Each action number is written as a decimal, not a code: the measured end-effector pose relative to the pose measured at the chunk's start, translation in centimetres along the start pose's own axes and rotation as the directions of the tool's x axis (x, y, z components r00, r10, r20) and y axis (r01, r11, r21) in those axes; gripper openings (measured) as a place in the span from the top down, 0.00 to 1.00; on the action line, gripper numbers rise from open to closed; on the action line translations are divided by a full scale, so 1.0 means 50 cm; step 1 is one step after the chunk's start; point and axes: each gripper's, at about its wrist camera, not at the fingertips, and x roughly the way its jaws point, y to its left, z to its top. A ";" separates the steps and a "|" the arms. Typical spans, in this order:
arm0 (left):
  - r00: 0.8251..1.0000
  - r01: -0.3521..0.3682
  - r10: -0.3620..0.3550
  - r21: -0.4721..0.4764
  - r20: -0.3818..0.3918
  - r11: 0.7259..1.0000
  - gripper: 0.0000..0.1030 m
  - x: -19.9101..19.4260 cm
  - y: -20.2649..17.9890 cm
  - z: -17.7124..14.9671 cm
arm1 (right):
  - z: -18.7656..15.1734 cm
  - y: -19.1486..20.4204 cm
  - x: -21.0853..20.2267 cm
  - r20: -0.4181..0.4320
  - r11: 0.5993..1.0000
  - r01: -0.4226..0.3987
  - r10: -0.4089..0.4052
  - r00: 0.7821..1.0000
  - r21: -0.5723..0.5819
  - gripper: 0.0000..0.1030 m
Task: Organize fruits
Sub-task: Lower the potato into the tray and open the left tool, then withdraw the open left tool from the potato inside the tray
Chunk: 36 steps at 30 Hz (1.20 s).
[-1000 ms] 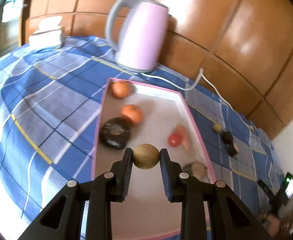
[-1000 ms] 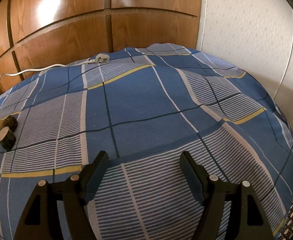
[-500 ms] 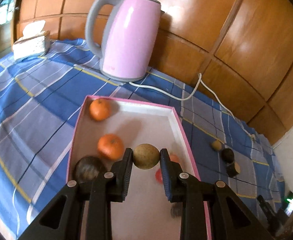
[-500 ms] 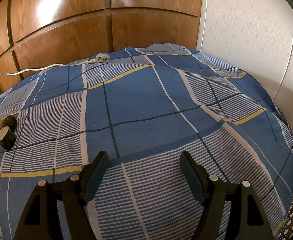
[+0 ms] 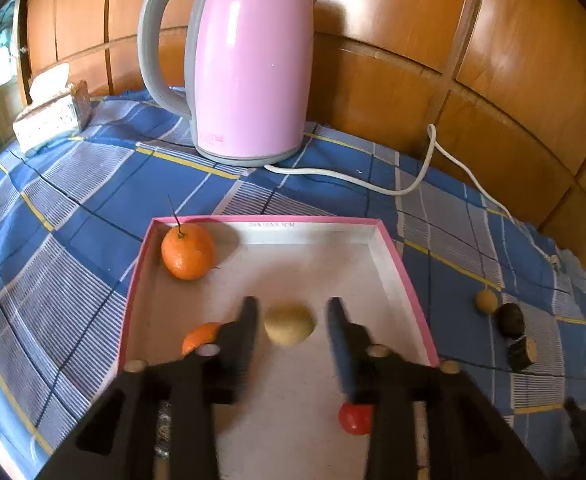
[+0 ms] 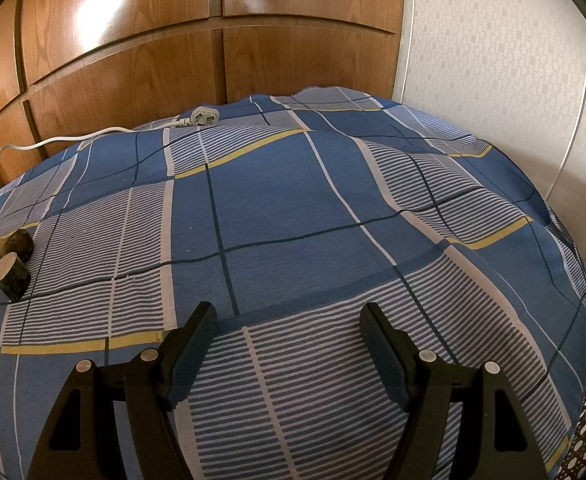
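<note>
Jaws on the left gripper [image 5: 291, 322] are opening – the tan round fruit [image 5: 289, 325] sits between them, pads off it, over the pink-rimmed tray [image 5: 397, 264]. A red fruit [image 5: 355, 418] lies at 5 o'clock of it, one orange [image 5: 201, 337] at 9, another orange [image 5: 188, 251] at 11. Farther back stands the pink kettle [image 5: 253, 60]. Right gripper [image 6: 287, 344] hangs spread over the blue checked cloth [image 6: 293, 208] – gripping nothing.

Glossy pink plastic kettle [image 5: 249, 60], polished wood panelling [image 6: 133, 40] — matt woven checked cloth [image 6: 293, 208] beneath.
</note>
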 end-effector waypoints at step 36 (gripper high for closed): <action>0.996 -0.022 0.025 -0.035 0.087 0.999 0.46 -0.187 0.000 -0.124 | 0.002 0.000 0.002 -0.001 1.000 0.004 -0.004 1.000 -0.004 0.27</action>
